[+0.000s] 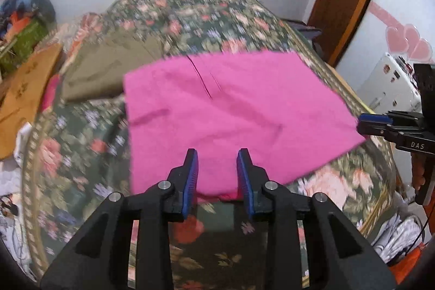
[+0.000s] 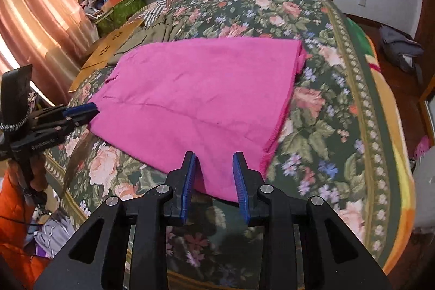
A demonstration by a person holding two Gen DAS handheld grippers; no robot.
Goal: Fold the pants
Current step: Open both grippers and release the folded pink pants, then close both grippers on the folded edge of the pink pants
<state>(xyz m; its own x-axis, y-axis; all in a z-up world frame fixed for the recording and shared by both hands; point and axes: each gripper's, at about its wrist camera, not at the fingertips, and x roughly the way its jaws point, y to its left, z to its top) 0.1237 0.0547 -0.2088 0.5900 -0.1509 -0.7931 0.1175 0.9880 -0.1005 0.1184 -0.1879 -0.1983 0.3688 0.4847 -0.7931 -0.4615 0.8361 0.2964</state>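
Your folded bright pink cloth pants [image 1: 231,113] lay flat on the bed under its dark green quilted bedspread with pink roses [image 1: 81,154], their near edge just in front of both of your tools. Beyond them, a crumpled olive-khaki garment [image 1: 103,72] rested on the same bedspread, touching the far left corner of the pink cloth, beside a flat tan cardboard sheet with flower cut-outs [image 2: 108,50]. No container held any of it. You held your left hand-held gripper [image 1: 217,173] tilted down over the near hem, its blue-padded fingers apart with pink fabric showing in the gap but not pinched. Your right hand-held gripper [image 2: 214,173] was angled down the same way, jaws also parted over the near edge, the pads clear of the cloth. Each tool showed side-on at the margin of the other's view, beside a corner of the pants.
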